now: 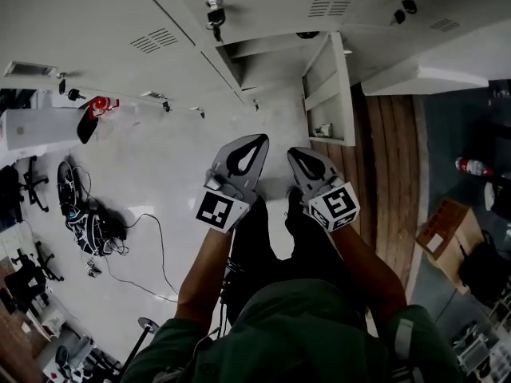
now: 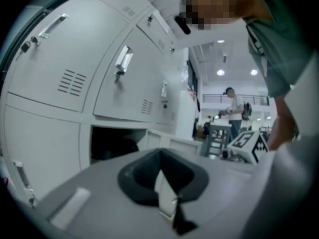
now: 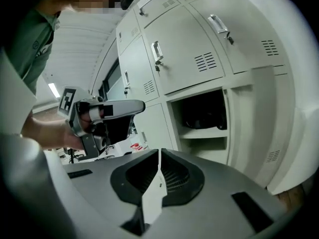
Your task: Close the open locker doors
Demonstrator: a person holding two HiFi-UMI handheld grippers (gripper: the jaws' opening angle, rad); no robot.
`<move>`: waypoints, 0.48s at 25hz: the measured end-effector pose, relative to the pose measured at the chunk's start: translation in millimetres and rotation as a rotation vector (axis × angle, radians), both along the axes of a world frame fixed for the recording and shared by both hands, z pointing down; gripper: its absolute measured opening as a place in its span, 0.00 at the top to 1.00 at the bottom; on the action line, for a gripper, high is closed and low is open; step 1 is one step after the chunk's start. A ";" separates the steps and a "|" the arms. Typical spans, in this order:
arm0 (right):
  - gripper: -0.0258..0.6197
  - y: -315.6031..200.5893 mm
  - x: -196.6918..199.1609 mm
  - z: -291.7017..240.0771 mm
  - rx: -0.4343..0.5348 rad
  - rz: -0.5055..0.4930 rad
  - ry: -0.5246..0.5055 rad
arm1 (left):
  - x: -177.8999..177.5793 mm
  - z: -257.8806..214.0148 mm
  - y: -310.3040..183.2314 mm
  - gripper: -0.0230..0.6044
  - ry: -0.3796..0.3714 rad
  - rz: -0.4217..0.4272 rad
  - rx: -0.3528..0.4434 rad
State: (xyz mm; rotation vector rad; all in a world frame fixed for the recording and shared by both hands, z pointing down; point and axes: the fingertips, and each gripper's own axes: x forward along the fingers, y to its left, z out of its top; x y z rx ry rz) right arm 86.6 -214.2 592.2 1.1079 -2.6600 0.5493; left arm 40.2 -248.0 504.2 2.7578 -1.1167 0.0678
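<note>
A bank of white lockers (image 1: 160,38) faces me. One low compartment (image 1: 267,66) stands open, its door (image 1: 329,94) swung out to the right. The right gripper view shows that dark compartment (image 3: 204,111) with a shelf and the door (image 3: 261,118) edge-on. In the left gripper view the opening (image 2: 117,143) lies ahead at the left. My left gripper (image 1: 257,139) and right gripper (image 1: 294,152) are held side by side short of the door, touching nothing. Both are shut and empty, as seen at the left gripper (image 2: 160,172) and the right gripper (image 3: 159,157).
A white panel (image 1: 423,78) juts from the lockers further right. A wooden floor strip (image 1: 391,158), a cardboard box (image 1: 445,230) and a red bottle (image 1: 471,166) lie at the right. Cables and gear (image 1: 88,222) sit on the floor at the left. A person (image 2: 235,108) stands far off.
</note>
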 end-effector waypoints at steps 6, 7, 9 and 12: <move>0.94 15.8 68.4 31.1 -0.014 0.000 0.045 | 57.8 24.4 10.5 0.97 -0.012 0.054 -0.025; 0.94 16.3 79.2 36.7 -0.014 0.001 0.051 | 65.8 30.2 11.6 0.97 -0.016 0.062 -0.030; 0.94 13.1 99.9 47.0 -0.009 0.014 0.059 | 80.3 42.1 12.9 0.97 -0.023 0.073 -0.041; 0.94 3.8 125.5 61.6 0.000 0.032 0.072 | 98.4 57.7 13.6 0.97 -0.030 0.086 -0.048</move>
